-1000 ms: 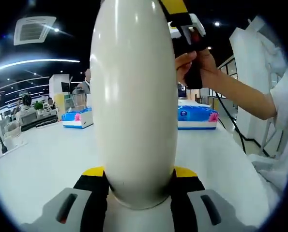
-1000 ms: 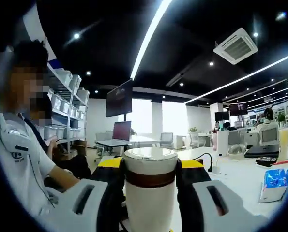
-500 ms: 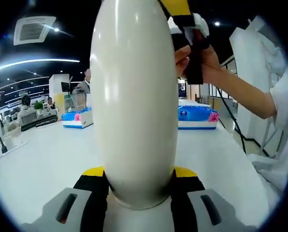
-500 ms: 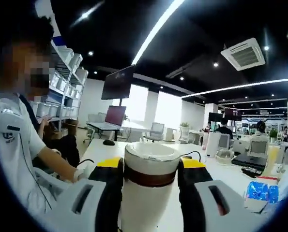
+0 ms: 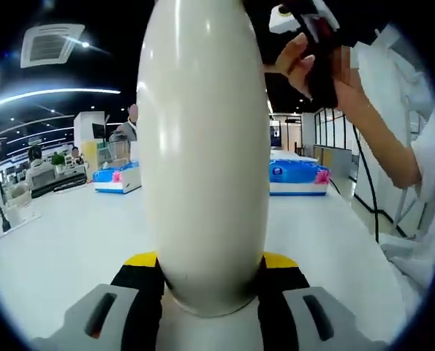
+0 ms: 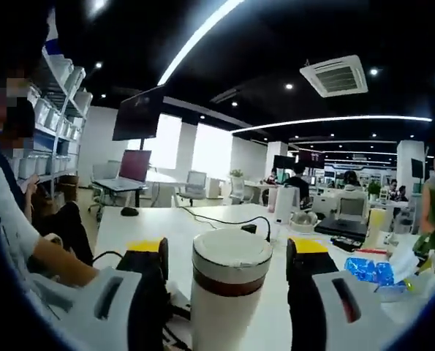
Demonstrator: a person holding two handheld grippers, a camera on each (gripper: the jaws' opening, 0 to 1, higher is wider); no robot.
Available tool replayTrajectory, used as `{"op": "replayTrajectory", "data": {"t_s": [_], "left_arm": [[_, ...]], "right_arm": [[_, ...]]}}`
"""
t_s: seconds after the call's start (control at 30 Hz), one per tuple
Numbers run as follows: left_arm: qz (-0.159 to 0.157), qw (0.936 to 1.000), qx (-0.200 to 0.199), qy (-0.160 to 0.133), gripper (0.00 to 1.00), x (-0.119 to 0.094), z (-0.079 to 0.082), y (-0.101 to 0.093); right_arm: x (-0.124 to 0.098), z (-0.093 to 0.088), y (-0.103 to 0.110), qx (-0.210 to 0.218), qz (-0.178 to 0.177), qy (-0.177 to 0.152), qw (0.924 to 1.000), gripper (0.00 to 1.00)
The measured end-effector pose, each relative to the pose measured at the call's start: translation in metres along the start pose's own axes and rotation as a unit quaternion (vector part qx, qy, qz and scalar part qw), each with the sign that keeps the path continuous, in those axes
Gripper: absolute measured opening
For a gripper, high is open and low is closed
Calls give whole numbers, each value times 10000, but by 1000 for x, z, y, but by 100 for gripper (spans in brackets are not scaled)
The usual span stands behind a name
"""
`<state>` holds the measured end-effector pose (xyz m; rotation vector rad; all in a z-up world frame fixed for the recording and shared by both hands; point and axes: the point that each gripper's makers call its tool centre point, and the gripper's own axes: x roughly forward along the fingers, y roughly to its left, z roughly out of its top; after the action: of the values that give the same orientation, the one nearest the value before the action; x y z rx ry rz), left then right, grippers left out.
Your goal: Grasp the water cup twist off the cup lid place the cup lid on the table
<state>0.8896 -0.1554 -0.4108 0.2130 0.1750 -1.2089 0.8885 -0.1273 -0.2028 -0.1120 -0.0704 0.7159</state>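
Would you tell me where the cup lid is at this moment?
In the right gripper view the cup lid is low at centre, on top of the water cup, between the right gripper jaws, which stand apart from it.

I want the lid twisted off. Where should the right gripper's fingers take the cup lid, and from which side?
Grip the cup lid by its round side wall, coming end-on toward its flat top: the open fingers flank it on both sides.
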Motion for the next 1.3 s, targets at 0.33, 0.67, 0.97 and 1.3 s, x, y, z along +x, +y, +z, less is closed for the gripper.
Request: {"op": "replayTrajectory", "data": {"t_s": [0.33, 0.67, 0.97, 1.3], "left_arm": [[1, 10000, -1, 0, 51, 0, 0, -1], [0, 10000, -3, 3, 51, 0, -1, -1], [-1, 10000, 11, 4, 51, -1, -1, -1], [-48, 10000, 29, 52, 51, -4, -2, -4]], "right_arm": [[-6, -8, 2, -3, -1828, -193, 9830, 94], [-14, -26, 7, 185, -2607, -385, 9645, 95], [-14, -14, 5, -20, -2743, -457, 9606, 93], [-21, -16, 7, -47, -2749, -408, 9606, 92]]}}
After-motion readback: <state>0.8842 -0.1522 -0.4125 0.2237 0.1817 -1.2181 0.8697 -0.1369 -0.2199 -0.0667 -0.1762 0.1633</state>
